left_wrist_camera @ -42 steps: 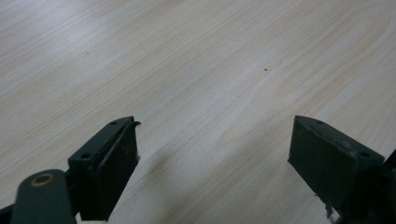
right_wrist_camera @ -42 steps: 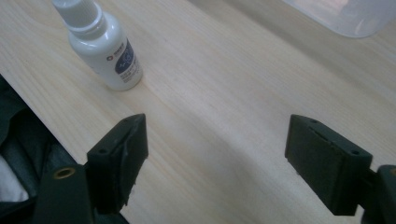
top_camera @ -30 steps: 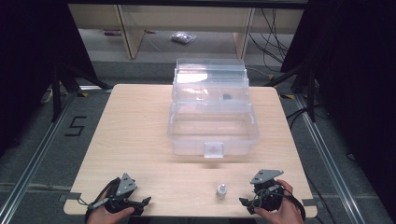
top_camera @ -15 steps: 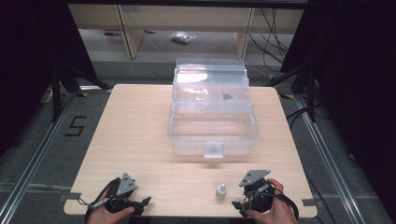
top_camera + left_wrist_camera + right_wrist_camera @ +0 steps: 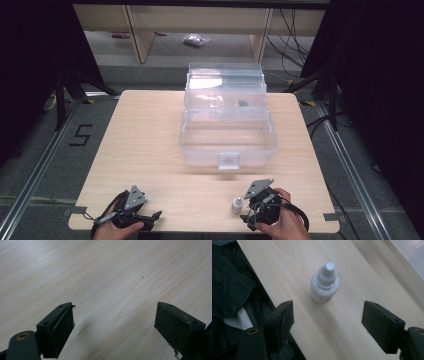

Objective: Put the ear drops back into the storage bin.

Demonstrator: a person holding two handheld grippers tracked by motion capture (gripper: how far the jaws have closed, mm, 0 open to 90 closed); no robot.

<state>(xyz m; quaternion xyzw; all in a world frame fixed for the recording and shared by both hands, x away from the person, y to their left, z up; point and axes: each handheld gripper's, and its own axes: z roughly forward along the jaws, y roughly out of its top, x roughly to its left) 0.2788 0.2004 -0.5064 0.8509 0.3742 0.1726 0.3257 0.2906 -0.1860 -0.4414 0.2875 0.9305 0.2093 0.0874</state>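
My left gripper (image 5: 156,216) sits at the near left corner of the bench (image 5: 150,140), low over the wood, jaws apart with bare bench grain between them in the left gripper view. Nothing in its grip. Right of it, along the near edge, the small white dropper bottle (image 5: 236,204) stands upright on the bench, cap on, nozzle up. Just right of the bottle is my right gripper (image 5: 246,218), held in my right hand (image 5: 280,225). Its jaws have just been closing a little but are apart, well clear of each other; in the right gripper view the bottle (image 5: 325,283) stands ahead of the jaw tips, not between the pads, and nothing touches it. Farther off, at the middle to far part of the bench, a clear plastic box (image 5: 227,137) stands open, its lid tipped up behind it, latch tab on the near wall. A small dark item shows in its upper section; I cannot tell what it is.
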